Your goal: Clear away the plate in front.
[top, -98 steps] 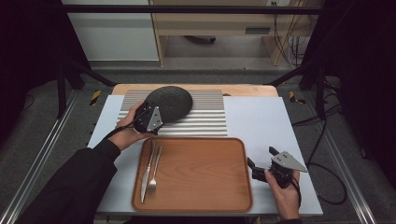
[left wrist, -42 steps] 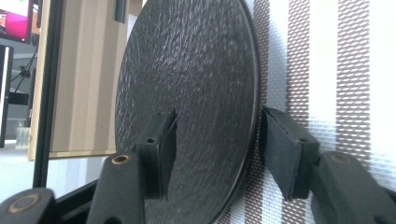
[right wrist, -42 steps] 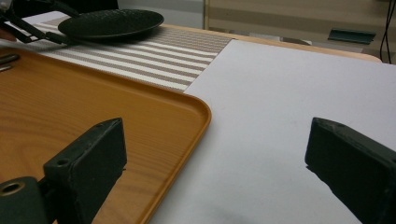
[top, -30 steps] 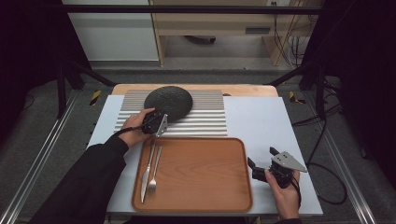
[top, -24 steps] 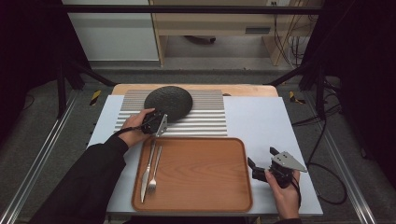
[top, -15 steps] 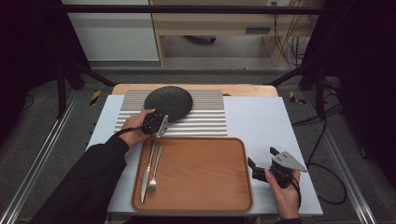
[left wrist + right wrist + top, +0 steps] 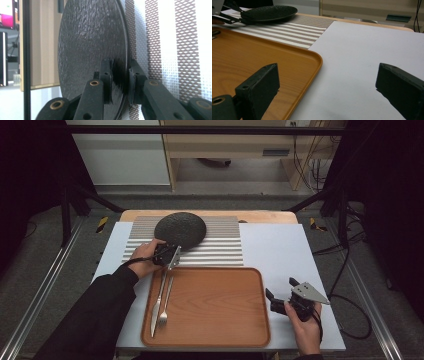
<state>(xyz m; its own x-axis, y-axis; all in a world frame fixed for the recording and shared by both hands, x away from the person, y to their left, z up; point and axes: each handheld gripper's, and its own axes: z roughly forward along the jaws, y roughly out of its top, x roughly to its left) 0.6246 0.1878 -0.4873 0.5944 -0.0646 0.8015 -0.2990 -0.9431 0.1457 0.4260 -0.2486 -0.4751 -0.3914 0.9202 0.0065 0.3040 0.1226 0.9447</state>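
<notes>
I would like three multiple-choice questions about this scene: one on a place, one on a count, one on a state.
1. Where does the plate lie?
A. on the striped mat
B. on the tray
C. on the floor

2. How many pieces of cutlery lie on the tray?
A. none
B. two
C. four

3. How are the jaws of the right gripper?
A. shut on a fork
B. shut on nothing
C. open, holding nothing

Answers:
1. A, the dark plate sits on the mat behind the tray.
2. B, a knife and a fork lie at its left edge.
3. C, its jaws stand wide apart over the white tabletop.
</notes>
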